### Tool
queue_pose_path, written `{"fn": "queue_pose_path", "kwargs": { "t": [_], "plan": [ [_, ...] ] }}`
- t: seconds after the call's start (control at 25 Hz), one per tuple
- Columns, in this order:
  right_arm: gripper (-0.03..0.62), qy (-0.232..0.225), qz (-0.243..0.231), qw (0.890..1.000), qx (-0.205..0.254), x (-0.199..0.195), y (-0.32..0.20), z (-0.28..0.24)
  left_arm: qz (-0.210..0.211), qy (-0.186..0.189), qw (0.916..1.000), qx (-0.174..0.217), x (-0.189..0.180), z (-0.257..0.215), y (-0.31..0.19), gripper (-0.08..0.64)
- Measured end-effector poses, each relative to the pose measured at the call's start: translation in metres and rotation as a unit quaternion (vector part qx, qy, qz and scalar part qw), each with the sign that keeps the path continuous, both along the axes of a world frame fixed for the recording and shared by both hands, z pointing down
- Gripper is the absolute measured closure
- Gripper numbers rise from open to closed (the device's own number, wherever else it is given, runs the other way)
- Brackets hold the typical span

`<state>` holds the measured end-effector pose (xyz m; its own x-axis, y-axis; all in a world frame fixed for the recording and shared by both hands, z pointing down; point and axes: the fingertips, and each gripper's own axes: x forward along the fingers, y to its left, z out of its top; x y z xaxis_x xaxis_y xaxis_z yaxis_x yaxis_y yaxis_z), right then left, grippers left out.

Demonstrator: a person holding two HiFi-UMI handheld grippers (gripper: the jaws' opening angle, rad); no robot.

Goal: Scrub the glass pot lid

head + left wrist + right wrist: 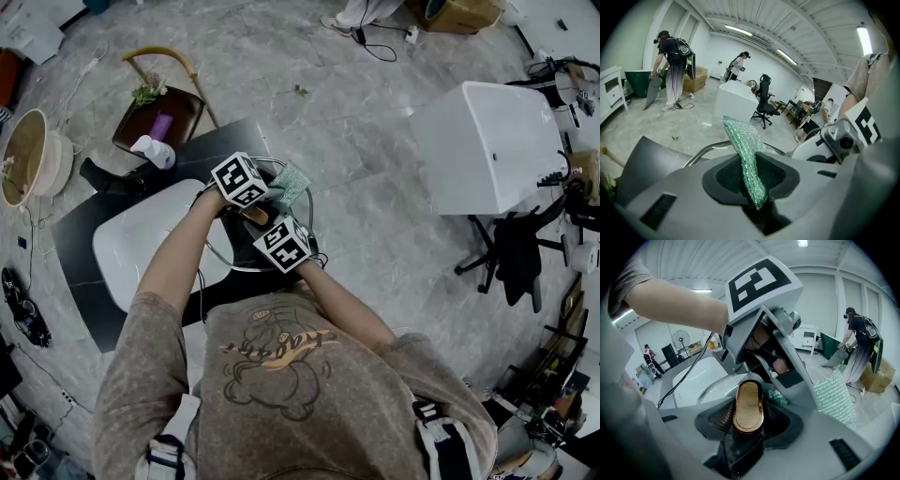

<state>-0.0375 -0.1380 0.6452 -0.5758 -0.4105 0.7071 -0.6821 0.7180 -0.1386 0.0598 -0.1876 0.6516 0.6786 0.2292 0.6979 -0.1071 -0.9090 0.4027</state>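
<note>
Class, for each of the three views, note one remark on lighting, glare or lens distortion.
Head view: even light; sheen on the floor. Left gripper view: fisheye curving, dark corners, glaring ceiling lamp, glittering green scrub cloth. Right gripper view: same fisheye; wooden lid handle gleams.

Overall light: bright, even indoor light; my head view looks a little grey and flat.
Source: long ceiling tubes (740,31) overhead; the one at the right edge burns out to plain white.
Shadows: faint on the marble floor (375,159), deep only in the jaw hollows (both gripper views).
Glare: soft sheen on the white basin (141,239), a glint on the lid's metal rim (701,152).
Distortion: both gripper views bulge strongly, with black corners.
Focus: green scrubber (745,159) and wooden knob (748,406) crisp; far people soft.
</note>
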Motion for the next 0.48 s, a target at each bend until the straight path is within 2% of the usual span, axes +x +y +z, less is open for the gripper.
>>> {"fn": "queue_pose_path", "kwargs": {
  "t": [0.48],
  "plan": [
    [0.408,0.0,0.0,1.0,0.0,0.002,0.001,-0.001,-0.043,-0.016,0.9987,0.023,-0.025,0.0,-0.021,0.469]
  ]
}}
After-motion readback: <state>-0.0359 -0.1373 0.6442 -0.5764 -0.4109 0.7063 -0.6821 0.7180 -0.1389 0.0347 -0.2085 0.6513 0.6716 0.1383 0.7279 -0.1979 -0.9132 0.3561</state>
